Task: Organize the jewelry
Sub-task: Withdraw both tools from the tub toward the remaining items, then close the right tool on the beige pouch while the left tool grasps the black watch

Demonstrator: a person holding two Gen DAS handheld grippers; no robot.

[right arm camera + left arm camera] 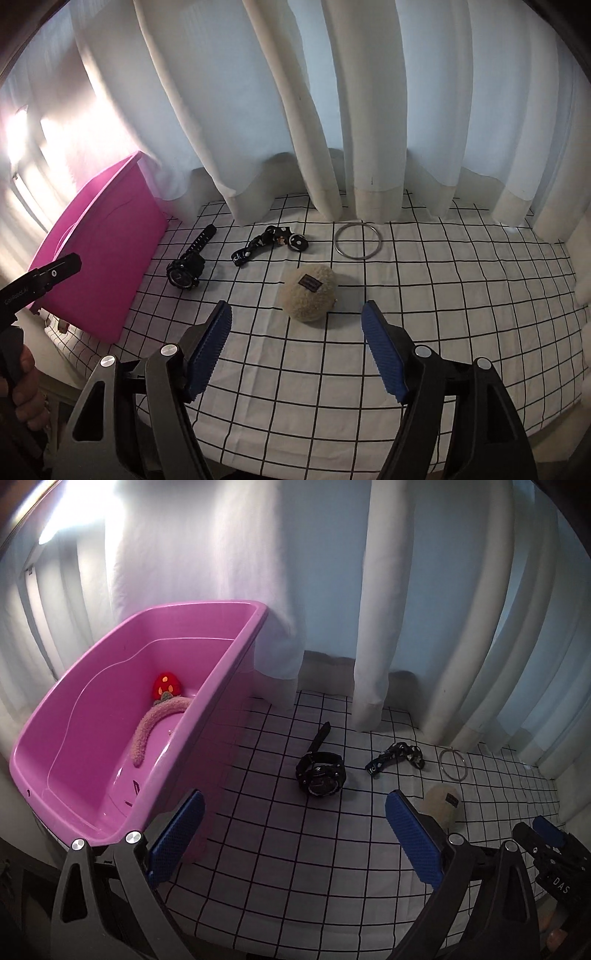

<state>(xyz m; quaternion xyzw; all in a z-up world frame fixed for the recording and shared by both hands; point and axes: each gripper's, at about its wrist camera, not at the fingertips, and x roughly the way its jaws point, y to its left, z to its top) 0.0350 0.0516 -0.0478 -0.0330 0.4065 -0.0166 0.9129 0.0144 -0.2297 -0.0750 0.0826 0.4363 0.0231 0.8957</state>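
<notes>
Left gripper [293, 834]: jaws wide, empty, near pink bin [207, 716].
Right gripper [297, 350]: jaws apart, empty, fuzzy pouch [308, 293] just beyond.

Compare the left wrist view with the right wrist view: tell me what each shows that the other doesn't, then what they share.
Only the left wrist view looks inside the pink bin: a red strawberry plush and a pink fuzzy headband lie there.

Only the right wrist view shows the hand holding the left gripper's handle, and the bin's outer wall alone.

Both show the black watch, the black printed strap, the metal ring and the beige fuzzy pouch on the checked cloth, with the left gripper and right gripper open and empty.
</notes>
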